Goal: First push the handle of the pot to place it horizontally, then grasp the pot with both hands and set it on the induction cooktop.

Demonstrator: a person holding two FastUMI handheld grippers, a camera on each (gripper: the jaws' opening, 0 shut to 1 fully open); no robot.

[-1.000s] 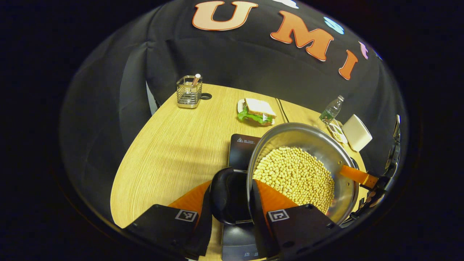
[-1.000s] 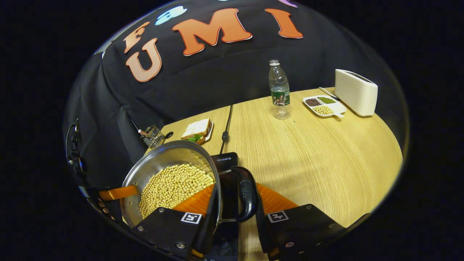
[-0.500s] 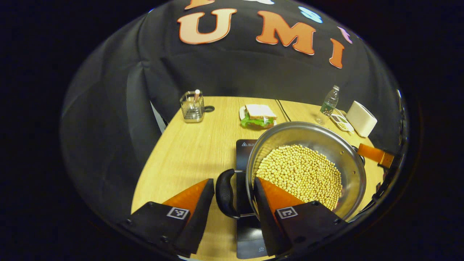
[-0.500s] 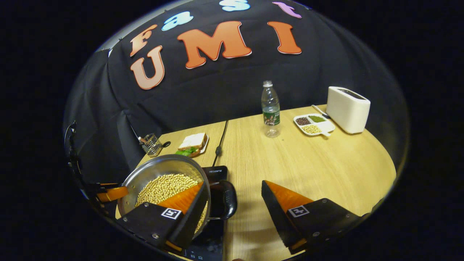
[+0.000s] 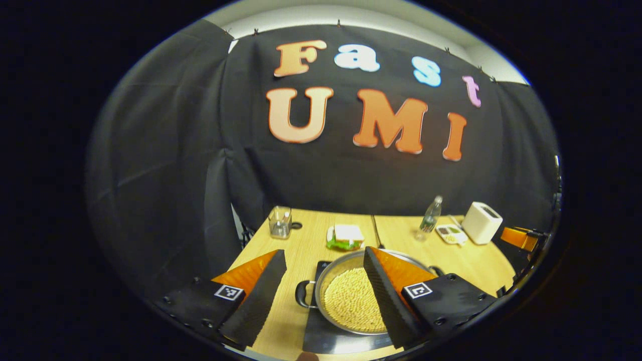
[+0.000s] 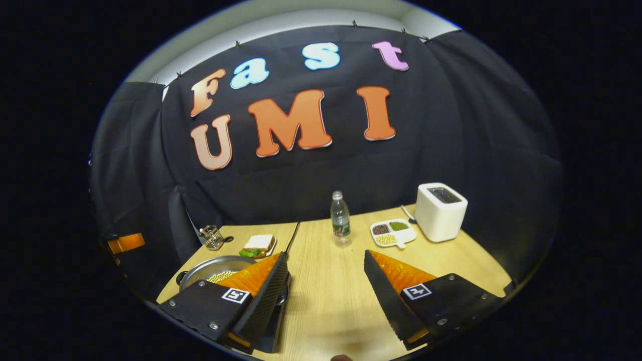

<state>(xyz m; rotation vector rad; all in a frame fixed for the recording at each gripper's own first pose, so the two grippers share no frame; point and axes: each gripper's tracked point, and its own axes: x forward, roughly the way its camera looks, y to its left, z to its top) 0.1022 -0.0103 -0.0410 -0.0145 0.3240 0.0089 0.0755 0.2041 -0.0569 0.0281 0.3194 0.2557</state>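
Pot point(image 5: 351, 301) sits on cooktop point(image 5: 326, 341), looks done; left gripper point(image 5: 321, 296) & right gripper point(image 6: 326, 296) jaws apart, holding nothing; next just clear away

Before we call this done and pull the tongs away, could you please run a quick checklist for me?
1. Pot sits on the induction cooktop: ok.
2. Pot centred on the heating zone: cannot tell.
3. Left tongs open, off the pot handle: ok.
4. Right tongs open, holding nothing: ok.
5. Beans lie inside the pot, none seen spilled on the table: ok.
6. Sandwich and bottle stand apart from the pot: ok.
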